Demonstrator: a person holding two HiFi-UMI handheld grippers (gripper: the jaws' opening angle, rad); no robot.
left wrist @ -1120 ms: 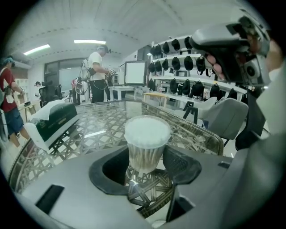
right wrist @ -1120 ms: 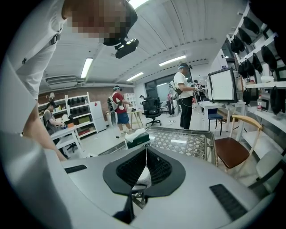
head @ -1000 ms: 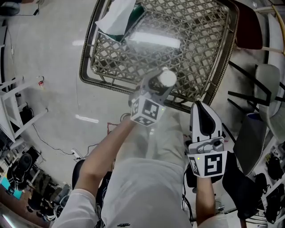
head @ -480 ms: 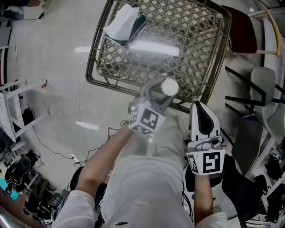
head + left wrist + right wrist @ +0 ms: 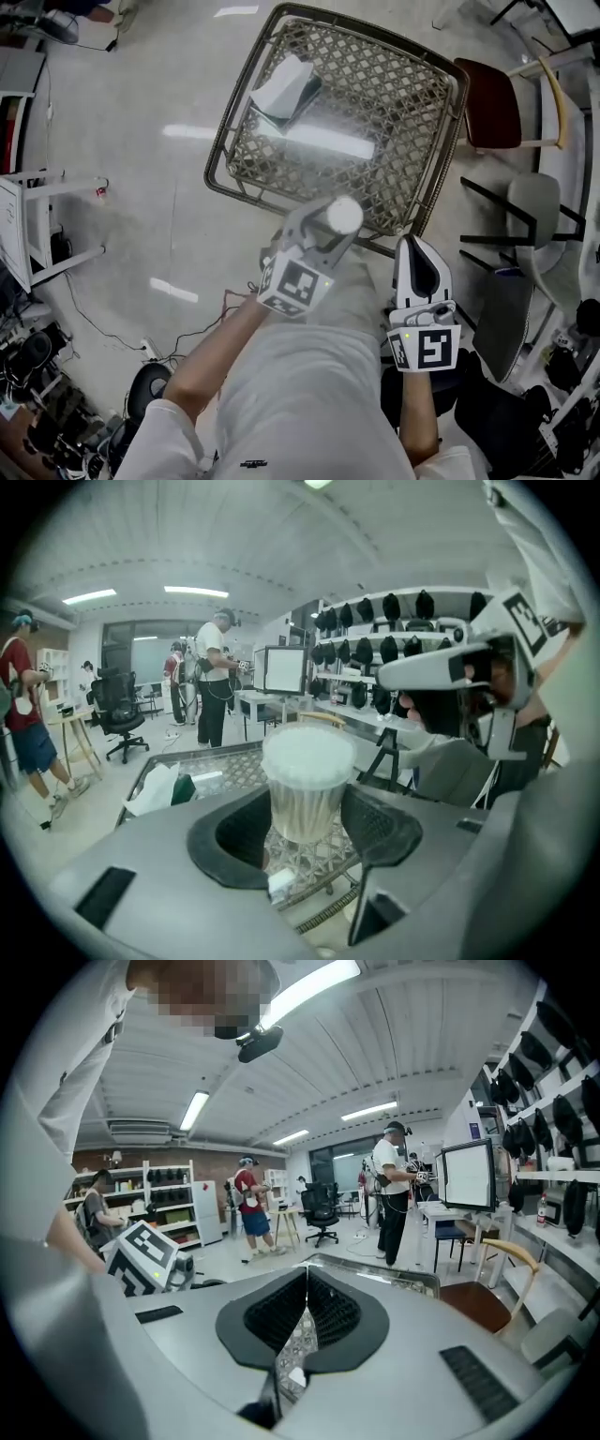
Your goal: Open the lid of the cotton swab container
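Holding the cotton swab tub [image 5: 306,803] up in the air over the wicker table [image 5: 218,161], the left claw [image 5: 328,228] squeezes it with jaws wide, its lid [image 5: 308,754] still on, so I think the empty, tightly closed right claw [image 5: 413,248] must open and pull that lid off next.

Cotton swab container [image 5: 307,794]: clear body, pale stems showing through, frosted white lid. Left gripper [image 5: 305,834]: grey shell, black ribbed pads [image 5: 377,819]. Right gripper [image 5: 305,1321]: same (marker cubes [image 5: 295,286] black squares on white). Counter [image 5: 394,103]: tan-brown woven lattice. Tissue pack [image 5: 286,89]: white over dark green. Chair seat [image 5: 489,103]: dark red. Floor [image 5: 141,187]: pale grey.
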